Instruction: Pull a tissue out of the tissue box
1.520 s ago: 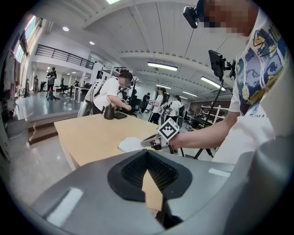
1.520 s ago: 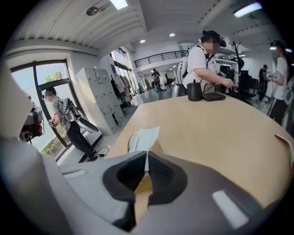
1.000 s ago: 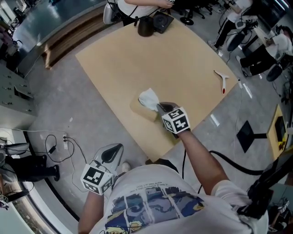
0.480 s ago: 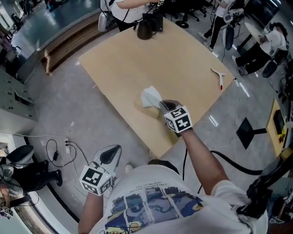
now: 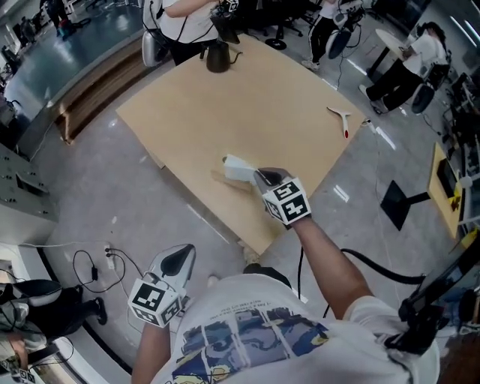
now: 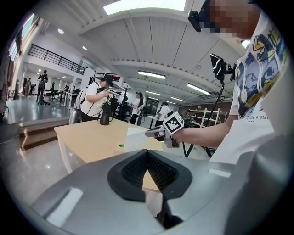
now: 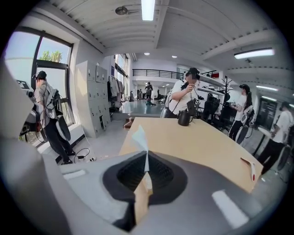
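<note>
A white tissue (image 5: 237, 168) is pinched at its near end by my right gripper (image 5: 257, 177), which is shut on it above the near part of the tan table (image 5: 285, 120). In the right gripper view the tissue (image 7: 141, 136) stands up from between the closed jaws. Under the tissue lies a low tan tissue box (image 5: 227, 180), hard to tell from the tabletop. My left gripper (image 5: 177, 259) hangs off the table over the grey floor beside my body, jaws together and empty. The left gripper view shows the tissue (image 6: 136, 139) and my right gripper (image 6: 156, 134) ahead.
A black jug (image 5: 217, 55) stands at the table's far edge, where a person (image 5: 180, 19) stands. A white tool with a red tip (image 5: 340, 118) lies near the right edge. Cables (image 5: 109, 259) and a black stand base (image 5: 397, 202) are on the floor.
My right gripper has risen with the tissue, which now stretches out more sideways than before. The left gripper has shifted slightly, still off the table.
</note>
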{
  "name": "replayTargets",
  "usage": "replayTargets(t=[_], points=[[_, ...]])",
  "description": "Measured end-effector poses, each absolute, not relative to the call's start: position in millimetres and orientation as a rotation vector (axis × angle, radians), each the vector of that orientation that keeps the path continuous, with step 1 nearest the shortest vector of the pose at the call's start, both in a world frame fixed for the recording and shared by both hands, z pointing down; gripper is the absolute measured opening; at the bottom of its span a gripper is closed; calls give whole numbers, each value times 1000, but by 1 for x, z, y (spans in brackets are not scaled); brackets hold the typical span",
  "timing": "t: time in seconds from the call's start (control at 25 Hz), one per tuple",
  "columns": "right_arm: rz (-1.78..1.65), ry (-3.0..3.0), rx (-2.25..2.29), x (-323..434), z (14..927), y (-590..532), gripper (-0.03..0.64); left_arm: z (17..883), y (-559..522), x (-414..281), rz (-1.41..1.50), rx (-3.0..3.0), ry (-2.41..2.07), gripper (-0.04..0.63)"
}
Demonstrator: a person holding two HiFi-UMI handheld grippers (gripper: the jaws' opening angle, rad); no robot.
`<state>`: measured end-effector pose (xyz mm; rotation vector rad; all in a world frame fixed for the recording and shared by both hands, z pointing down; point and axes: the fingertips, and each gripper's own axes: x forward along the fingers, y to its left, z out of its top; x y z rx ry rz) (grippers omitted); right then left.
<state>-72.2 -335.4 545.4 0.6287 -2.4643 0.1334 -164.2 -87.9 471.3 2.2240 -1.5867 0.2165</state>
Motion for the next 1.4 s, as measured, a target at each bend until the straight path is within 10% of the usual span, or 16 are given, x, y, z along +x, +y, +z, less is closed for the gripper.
replayTargets(t=[1.4], points=[[10,-2552,619,-40,460,-163,3,485,-6,-141,229,2356,-1418,3]])
